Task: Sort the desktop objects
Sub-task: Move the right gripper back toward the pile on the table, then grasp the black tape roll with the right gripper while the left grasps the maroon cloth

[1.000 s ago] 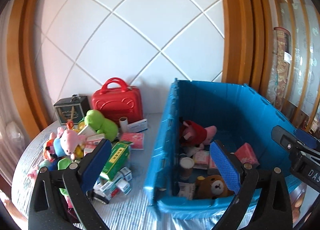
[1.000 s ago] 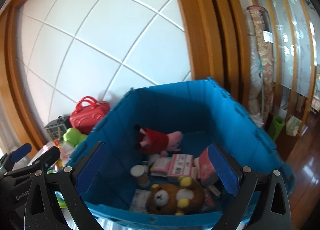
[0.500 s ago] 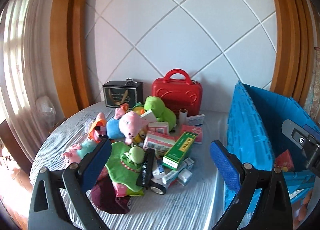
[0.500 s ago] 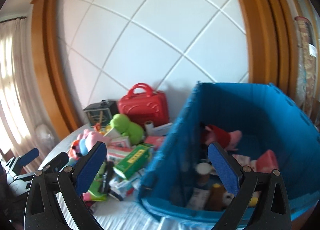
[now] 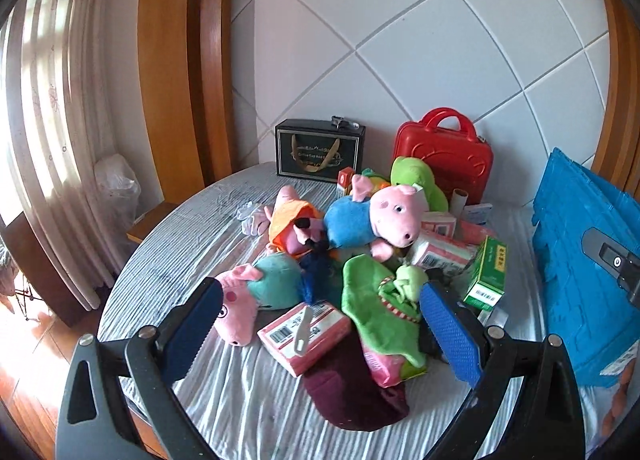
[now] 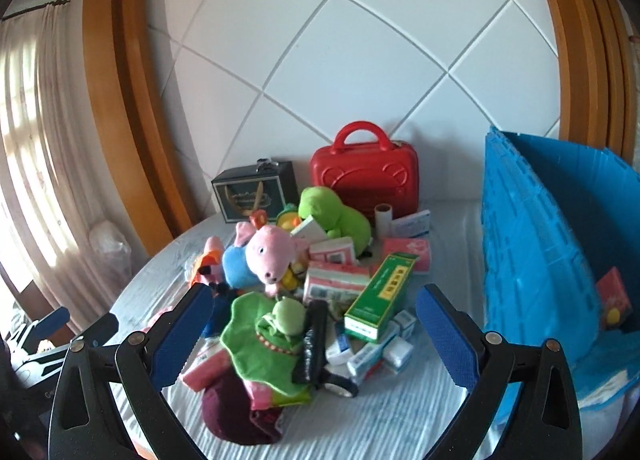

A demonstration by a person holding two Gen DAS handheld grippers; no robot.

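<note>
Both grippers are empty with jaws wide apart: left gripper (image 5: pixel 320 334), right gripper (image 6: pixel 310 336). The step is choosing the next item. Near lies the green frog puppet (image 6: pixel 266 344); beyond, the pile; the blue crate (image 6: pixel 536 256) stands right. Next move: descend and close.

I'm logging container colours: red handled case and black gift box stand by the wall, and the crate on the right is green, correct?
Not quite: the crate is blue, as the right wrist view shows. The red handled case and black gift box do stand by the wall.
</note>
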